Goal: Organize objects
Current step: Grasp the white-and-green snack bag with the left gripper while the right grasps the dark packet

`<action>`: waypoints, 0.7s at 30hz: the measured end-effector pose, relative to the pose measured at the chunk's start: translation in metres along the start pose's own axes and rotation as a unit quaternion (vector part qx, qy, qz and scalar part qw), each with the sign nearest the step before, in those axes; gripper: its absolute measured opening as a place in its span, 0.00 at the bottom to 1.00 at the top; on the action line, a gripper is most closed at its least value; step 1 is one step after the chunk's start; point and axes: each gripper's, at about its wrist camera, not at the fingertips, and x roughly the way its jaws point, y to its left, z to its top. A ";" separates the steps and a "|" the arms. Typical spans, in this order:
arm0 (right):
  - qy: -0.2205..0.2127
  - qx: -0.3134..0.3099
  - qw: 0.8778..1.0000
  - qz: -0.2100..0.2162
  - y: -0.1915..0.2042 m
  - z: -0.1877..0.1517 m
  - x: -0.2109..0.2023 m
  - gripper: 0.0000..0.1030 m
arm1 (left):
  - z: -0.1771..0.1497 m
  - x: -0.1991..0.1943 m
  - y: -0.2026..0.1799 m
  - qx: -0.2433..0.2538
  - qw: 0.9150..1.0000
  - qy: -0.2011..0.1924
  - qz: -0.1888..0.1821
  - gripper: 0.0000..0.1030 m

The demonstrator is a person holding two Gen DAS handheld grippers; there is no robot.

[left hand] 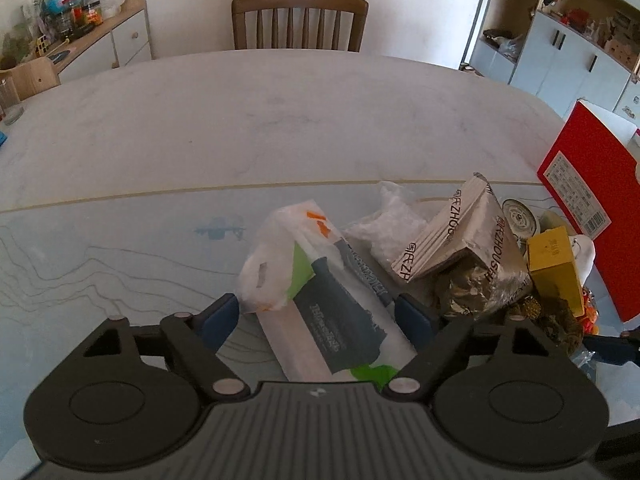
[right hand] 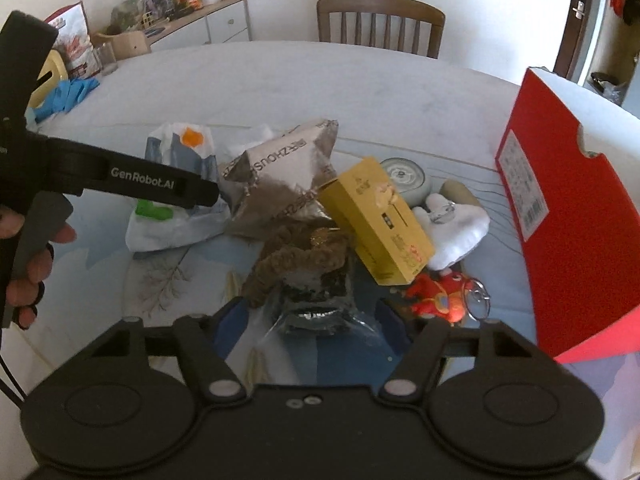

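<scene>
A tissue pack in a thin white plastic bag lies slanted on the table mat. My left gripper is open around it, a blue pad close to each side. In the right wrist view the same pack sits at the left of the pile. My right gripper is open over a clear packet with dark contents and a brown fuzzy item, with neither pad pressing. Behind these lie a silver foil bag, a yellow box, a white plush piece and a red toy keychain.
A tall red box stands open at the right. A round tin lies behind the yellow box. Blue gloves and a glass sit at the far left. A wooden chair stands beyond the table. A person's hand holds the left tool.
</scene>
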 end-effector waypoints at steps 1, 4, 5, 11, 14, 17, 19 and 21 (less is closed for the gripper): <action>0.001 -0.001 1.000 0.000 0.000 0.000 0.001 0.64 | 0.000 0.000 0.000 -0.001 1.000 0.001 -0.003 0.78; 0.004 -0.003 1.000 -0.001 -0.001 -0.001 0.003 0.58 | 0.000 0.000 0.000 0.001 1.000 0.003 -0.004 0.74; 0.005 -0.002 1.000 -0.002 -0.001 -0.001 0.004 0.56 | -0.001 -0.001 0.000 0.004 1.000 0.003 -0.005 0.71; 0.006 0.000 1.000 0.000 -0.004 -0.003 0.004 0.41 | -0.002 -0.002 -0.003 0.019 1.000 0.001 -0.005 0.57; 0.003 0.000 1.000 -0.002 -0.004 -0.003 0.002 0.35 | -0.003 -0.005 -0.004 0.025 1.000 0.000 -0.005 0.50; -0.001 -0.002 1.000 -0.002 -0.004 -0.004 -0.001 0.29 | -0.004 -0.007 -0.004 0.026 1.000 0.001 -0.007 0.45; -0.002 -0.002 1.000 -0.001 -0.004 -0.005 -0.004 0.27 | -0.005 -0.010 -0.004 0.027 1.000 0.001 -0.007 0.39; -0.004 -0.003 1.000 -0.003 -0.004 -0.006 -0.006 0.26 | -0.005 -0.013 -0.003 0.026 1.000 0.000 -0.009 0.34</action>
